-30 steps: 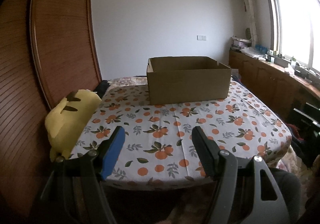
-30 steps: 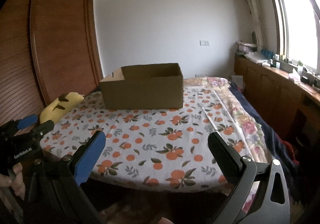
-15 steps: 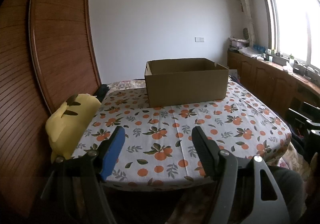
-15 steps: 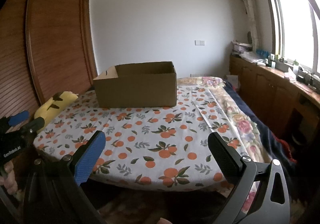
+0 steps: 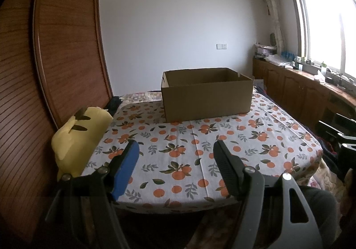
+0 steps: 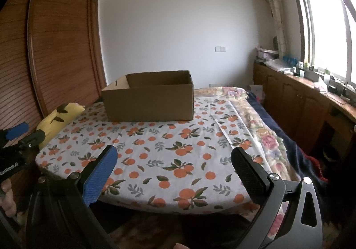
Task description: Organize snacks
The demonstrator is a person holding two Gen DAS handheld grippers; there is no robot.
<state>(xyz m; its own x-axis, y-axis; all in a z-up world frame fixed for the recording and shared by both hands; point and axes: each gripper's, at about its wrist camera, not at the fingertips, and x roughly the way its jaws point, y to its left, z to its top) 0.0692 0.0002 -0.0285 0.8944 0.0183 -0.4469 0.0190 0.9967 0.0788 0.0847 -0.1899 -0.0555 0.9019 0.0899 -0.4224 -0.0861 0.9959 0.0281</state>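
Two hand-held claws hover at the near edge of a tabletop (image 5: 222, 137) draped in an orange-print cloth (image 6: 169, 151), with the job of organizing snacks seemingly not yet begun. The left claw (image 5: 175, 155) has its jaws apart and grips nothing; the right claw (image 6: 173, 166) is spread wider still, likewise with nothing between its pads. In the right wrist view the left claw also shows at the far left edge, well clear of the right one.

The only container in sight is an open cardboard box (image 5: 207, 97) standing upright at the far side of the cloth, well apart from both claws. Its flaps are down or folded away, and the part of its inside that can be seen, the upper inner walls, shows no contents; the floor of the box is hidden by its near wall, so whether anything lies there cannot be told.

No snacks appear in either view. A yellow plush pillow (image 5: 80, 135) sits at the left edge against a wooden panel (image 5: 66, 48), just beside the cloth.

The step in hand looks like an opening survey. The next move likely calls for finding the snacks, perhaps inside the box or out of frame, and bringing one claw forward and over the box's near rim without catching it.
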